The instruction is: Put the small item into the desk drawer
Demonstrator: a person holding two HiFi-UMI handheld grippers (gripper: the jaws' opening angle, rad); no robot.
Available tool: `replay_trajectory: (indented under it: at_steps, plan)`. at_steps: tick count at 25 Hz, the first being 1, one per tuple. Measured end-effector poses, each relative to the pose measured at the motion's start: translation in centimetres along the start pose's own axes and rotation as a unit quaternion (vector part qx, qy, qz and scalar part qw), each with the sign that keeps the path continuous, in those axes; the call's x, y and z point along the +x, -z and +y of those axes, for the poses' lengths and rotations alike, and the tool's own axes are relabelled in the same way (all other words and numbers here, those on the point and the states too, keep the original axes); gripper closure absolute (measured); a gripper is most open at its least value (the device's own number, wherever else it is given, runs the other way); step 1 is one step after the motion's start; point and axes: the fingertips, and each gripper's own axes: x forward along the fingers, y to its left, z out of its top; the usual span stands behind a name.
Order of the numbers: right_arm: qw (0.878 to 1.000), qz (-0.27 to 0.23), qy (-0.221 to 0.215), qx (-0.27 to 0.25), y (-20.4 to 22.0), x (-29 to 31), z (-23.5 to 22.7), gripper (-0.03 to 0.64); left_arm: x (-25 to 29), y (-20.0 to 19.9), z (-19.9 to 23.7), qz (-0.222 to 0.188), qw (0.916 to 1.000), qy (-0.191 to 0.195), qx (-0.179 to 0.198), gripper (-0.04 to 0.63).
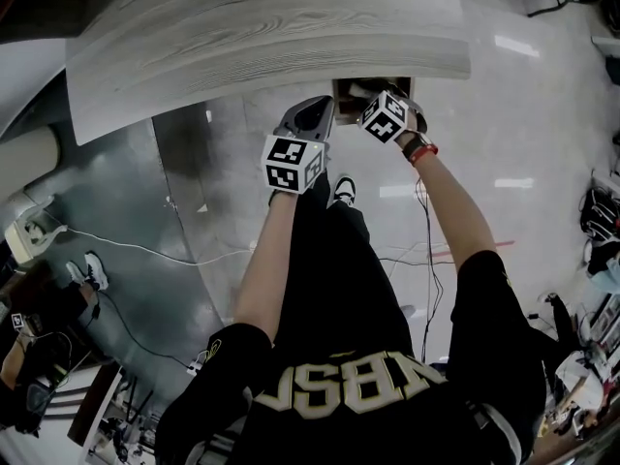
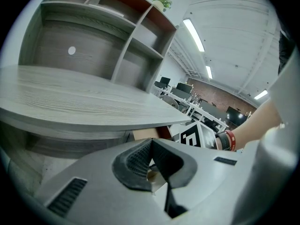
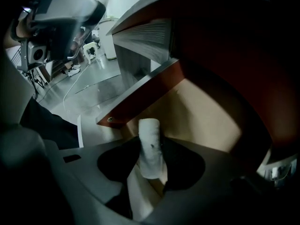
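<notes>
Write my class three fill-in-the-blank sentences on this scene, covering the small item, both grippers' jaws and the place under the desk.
1. Between the right gripper's jaws stands a small roll coloured ____.
2. The left gripper's jaws hold nothing and are ____.
3. The roll is inside the open ____ beneath the wood-grain desk.

Missing words: white; shut; drawer.

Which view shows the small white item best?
The right gripper view: the small white item stands between the jaws, at the open drawer. The head view and the left gripper view don't show it.
</notes>
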Motion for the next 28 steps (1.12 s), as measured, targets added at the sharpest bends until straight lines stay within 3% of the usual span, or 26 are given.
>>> replay_trajectory:
  at_steps: [13,18,23,28]
  plan:
    - [0.997,-0.042,0.019,0.069,-0.7,-7.7,-0.2,0.456,-3.9,-3.8,-2.5,-0.016,0.9995,-0.017,0.023,0.583]
    - [0.991,-0.074,0.058,0.092,-1.7,-12.8,-1.3,0.459,-5.2,-6.7,-3.6,-0.031,0.9989,-0.022,0.029,0.583]
    - [0.979,-0.122,0.087,0.139,-2.5,-18.8,-1.2,0.467,-7.2,-8.9,-5.2,-0.038,0.9981,-0.035,0.034,0.583]
    - [0.958,-0.187,0.118,0.180,-4.8,-25.1,-2.0,0.480,-9.5,-11.8,-6.1,-0.060,0.9962,-0.051,0.038,0.583]
